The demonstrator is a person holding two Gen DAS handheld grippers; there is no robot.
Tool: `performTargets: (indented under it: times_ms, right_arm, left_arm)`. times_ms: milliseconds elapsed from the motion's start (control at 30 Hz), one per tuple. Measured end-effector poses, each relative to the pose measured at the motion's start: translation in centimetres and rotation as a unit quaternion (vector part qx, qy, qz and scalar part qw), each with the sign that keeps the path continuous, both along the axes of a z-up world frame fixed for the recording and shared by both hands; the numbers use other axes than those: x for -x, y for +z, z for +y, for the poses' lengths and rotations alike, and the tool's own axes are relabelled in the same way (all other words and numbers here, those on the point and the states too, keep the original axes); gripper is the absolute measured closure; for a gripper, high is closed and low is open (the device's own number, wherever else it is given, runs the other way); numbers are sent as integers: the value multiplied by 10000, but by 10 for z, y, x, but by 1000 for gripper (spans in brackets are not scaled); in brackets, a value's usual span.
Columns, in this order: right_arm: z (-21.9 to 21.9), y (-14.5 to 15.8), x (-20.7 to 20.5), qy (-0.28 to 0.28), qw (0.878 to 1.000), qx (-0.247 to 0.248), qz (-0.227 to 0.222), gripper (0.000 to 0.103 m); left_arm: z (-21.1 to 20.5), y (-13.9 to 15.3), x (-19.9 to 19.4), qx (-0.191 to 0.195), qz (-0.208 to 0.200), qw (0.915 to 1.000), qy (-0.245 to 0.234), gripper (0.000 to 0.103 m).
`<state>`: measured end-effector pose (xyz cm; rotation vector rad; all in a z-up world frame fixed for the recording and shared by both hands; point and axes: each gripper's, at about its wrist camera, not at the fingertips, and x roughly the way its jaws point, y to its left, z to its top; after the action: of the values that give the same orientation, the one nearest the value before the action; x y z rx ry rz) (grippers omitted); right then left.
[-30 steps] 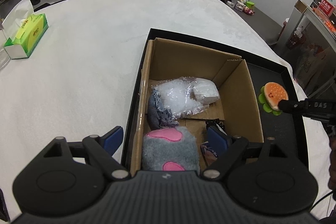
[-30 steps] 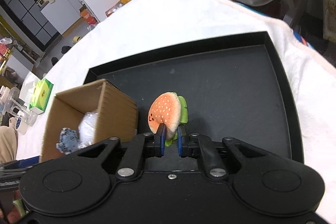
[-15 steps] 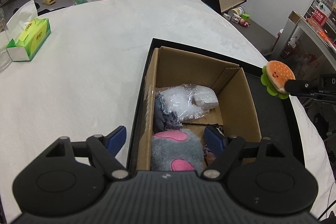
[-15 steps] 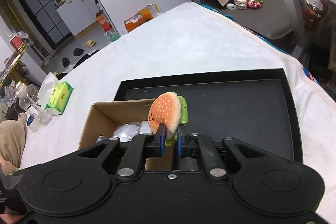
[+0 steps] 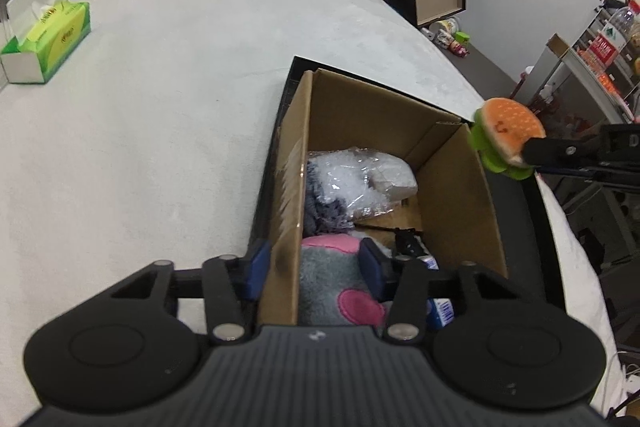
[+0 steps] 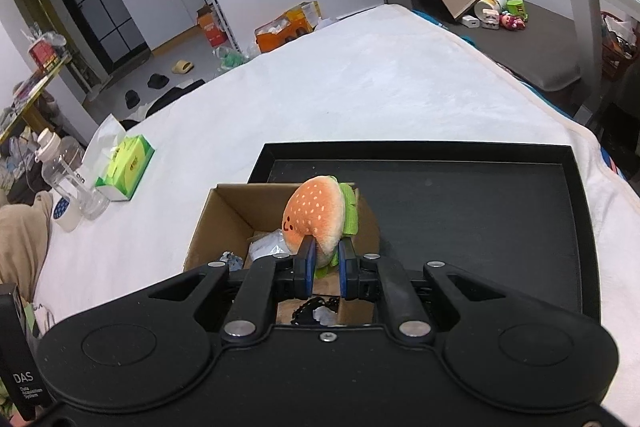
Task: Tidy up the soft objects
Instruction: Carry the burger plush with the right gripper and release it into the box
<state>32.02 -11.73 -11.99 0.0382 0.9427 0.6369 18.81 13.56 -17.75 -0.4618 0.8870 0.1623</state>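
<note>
Above the far right corner of the cardboard box (image 5: pixel 452 187) you hold the burger plush (image 6: pixel 318 215), clamped between the blue pads of your right gripper (image 6: pixel 323 265) and clear of every surface. Inside the box lie a gray-and-pink plush (image 5: pixel 336 287) at the near end, a crinkled clear plastic bag (image 5: pixel 356 179) farther in, and a small dark item on the floor that is too small to name. Your left gripper (image 5: pixel 316 267) straddles the box's left wall: one pad sits outside the cardboard, the other inside against the gray-and-pink plush, the jaws having just been closing; whether they press yet you cannot tell. The box stands at the left end of a black tray (image 6: pixel 480 195) on a white cloth-covered table (image 5: pixel 160 107). Far left rests a green tissue box (image 5: pixel 52 43).
</note>
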Motion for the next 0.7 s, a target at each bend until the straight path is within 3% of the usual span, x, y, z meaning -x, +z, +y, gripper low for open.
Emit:
performTargets:
  times_ms: [233,400,467,700]
  right_arm:
    - [19,-3,8,134,9997,196,-24,91]
    - [28,-5,14,191,9995,248,-20,90]
    - [31,-5,15,224,9994,258,-37,82]
    - [30,-7,19,150,9992,379,17,73]
  left_arm:
    - [2,-1,3,56,-91,9999,37,64]
    - [8,-3,5,106,-77,9998,137,77]
    - [8,-2,5,101,-86,9998,130,78]
    - [13,-4,7,103,-78,9997,208,89]
